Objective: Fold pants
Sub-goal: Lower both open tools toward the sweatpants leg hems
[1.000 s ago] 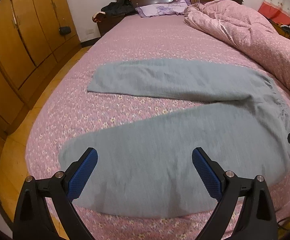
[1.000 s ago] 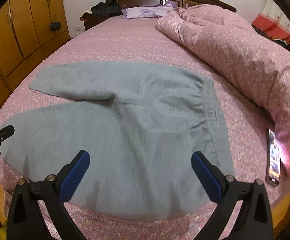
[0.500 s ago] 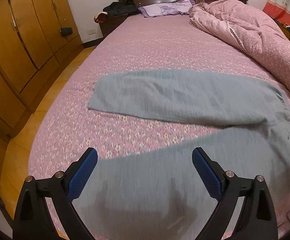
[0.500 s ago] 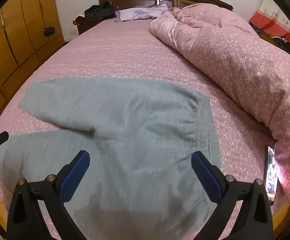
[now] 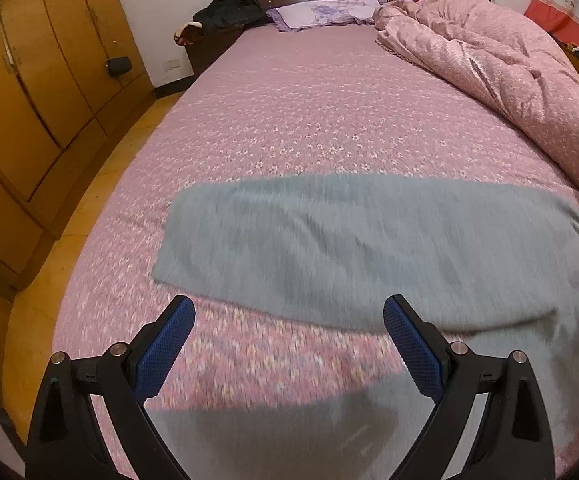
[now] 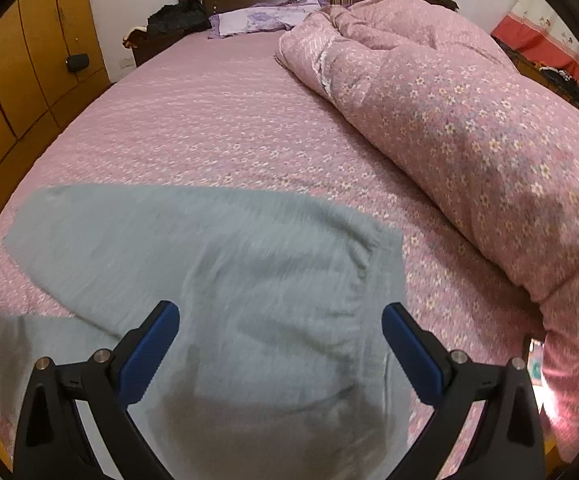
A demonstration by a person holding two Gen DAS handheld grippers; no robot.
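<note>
Grey pants [image 5: 369,240] lie flat on pink bedsheet [image 5: 309,112], legs spread apart to the left, waistband right. Left gripper [image 5: 289,340] wide, holds nothing, above near leg. Right gripper [image 6: 281,344] wide, empty, over waist area. Quilt [image 6: 469,128] bunched far right.

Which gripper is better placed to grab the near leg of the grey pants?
Probably left. The left gripper, open, hovers over the near leg of the grey cotton pants; the right gripper, also open, sits over the waistband end.

Black claw [image 5: 289,322], blue ridged pads [image 6: 151,354], silver screws
</note>
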